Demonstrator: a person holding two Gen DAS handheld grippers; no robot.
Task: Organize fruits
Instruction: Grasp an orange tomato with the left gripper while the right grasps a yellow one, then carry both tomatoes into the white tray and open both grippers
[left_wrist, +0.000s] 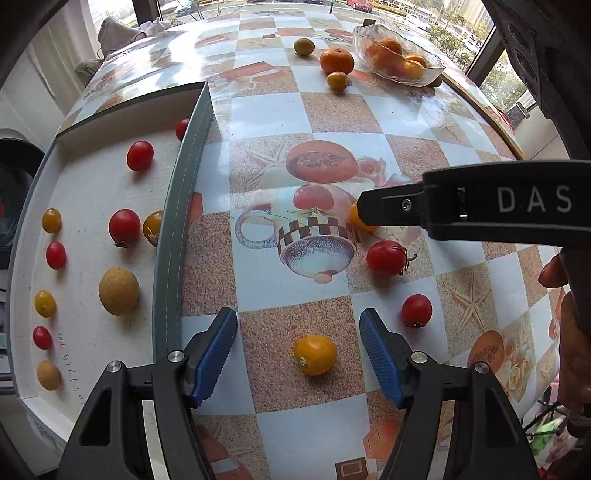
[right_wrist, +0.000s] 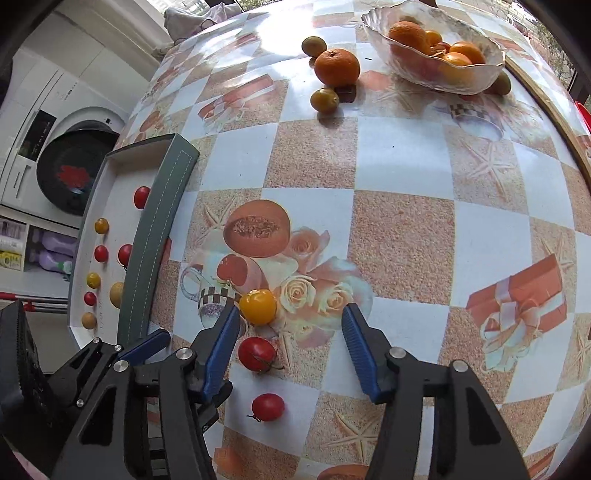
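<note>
My left gripper (left_wrist: 298, 347) is open, its blue pads on either side of a yellow cherry tomato (left_wrist: 314, 354) on the table. My right gripper (right_wrist: 290, 345) is open above the table; a second yellow tomato (right_wrist: 258, 306) lies just past its left fingertip and two red tomatoes (right_wrist: 257, 353) (right_wrist: 268, 407) lie between its fingers, lower down. The right gripper also shows in the left wrist view (left_wrist: 360, 212), partly hiding that yellow tomato. A shallow white tray (left_wrist: 88, 184) at the left holds several red and yellow tomatoes and tan round fruits.
A glass bowl (right_wrist: 480, 79) of oranges stands at the far right. A loose orange (right_wrist: 337, 67) and two small greenish-yellow fruits (right_wrist: 324, 99) (right_wrist: 314, 45) lie beside it. The patterned tablecloth covers the table; a washing machine (right_wrist: 74, 147) stands beyond its left edge.
</note>
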